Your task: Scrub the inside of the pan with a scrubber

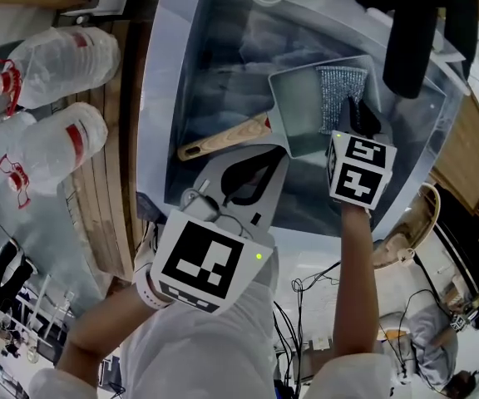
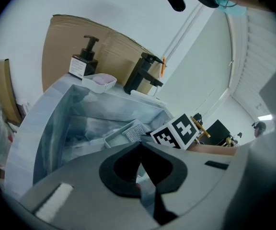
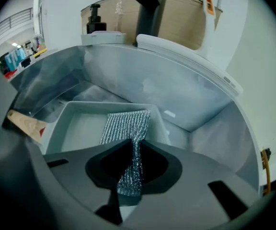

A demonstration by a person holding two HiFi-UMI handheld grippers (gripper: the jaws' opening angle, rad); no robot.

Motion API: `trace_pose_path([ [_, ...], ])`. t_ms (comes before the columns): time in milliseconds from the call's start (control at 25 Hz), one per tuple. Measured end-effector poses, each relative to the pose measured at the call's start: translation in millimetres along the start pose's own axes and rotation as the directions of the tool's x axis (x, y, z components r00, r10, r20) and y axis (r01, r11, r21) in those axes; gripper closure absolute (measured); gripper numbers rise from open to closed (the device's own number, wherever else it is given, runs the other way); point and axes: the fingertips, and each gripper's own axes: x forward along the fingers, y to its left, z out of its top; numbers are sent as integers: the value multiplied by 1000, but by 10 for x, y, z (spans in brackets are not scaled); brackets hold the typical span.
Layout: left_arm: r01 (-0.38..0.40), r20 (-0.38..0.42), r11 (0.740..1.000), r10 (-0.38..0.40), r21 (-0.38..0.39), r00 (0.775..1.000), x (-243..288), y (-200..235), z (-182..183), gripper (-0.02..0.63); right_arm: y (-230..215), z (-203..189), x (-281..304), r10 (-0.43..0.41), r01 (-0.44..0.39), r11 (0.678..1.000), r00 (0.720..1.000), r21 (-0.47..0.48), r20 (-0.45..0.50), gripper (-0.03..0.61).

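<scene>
A square grey pan (image 1: 302, 110) with a wooden handle (image 1: 223, 140) lies in the steel sink (image 1: 191, 65). A silver mesh scrubber (image 1: 341, 90) rests on the pan's right side. My right gripper (image 1: 358, 116) is shut on the scrubber's near end; in the right gripper view the mesh (image 3: 126, 126) runs from the pan floor (image 3: 78, 128) up between the jaws (image 3: 133, 140). My left gripper (image 1: 283, 155) hovers over the sink's front edge near the handle's root, its jaws meeting at the tips (image 2: 140, 145) with nothing seen between them. The pan (image 2: 115, 138) lies just beyond.
A black faucet (image 1: 431, 32) overhangs the sink's right side. A soap dispenser (image 2: 83, 61) and a pink soap dish (image 2: 99, 82) sit on the far rim. Large plastic bottles (image 1: 56, 65) lie left of the sink on a wooden surface.
</scene>
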Motion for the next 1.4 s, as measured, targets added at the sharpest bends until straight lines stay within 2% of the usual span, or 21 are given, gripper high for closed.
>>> trace_pose_path([
  [160, -8, 3, 1000, 8, -6, 1000, -18, 43, 0, 619, 295, 29, -3, 70, -71, 996, 997, -54, -21, 525],
  [400, -9, 7, 1000, 9, -9, 1000, -57, 86, 10, 620, 728, 57, -46, 195, -198, 978, 980, -68, -40, 525],
  [680, -18, 4, 1000, 18, -13, 1000, -68, 124, -9, 620, 753, 42, -4, 244, -250, 964, 967, -93, -67, 525],
  [840, -25, 8, 1000, 25, -17, 1000, -74, 154, 10, 618, 597, 51, 39, 206, -215, 971, 975, -106, -87, 525],
  [1080, -28, 12, 999, 29, -23, 1000, -74, 155, 37, 619, 220, 21, 81, 90, -100, 989, 991, -104, -97, 525],
  [1400, -21, 10, 1000, 21, -22, 1000, -63, 121, 17, 618, -272, 113, 98, -61, 53, 994, 994, -94, -86, 525],
])
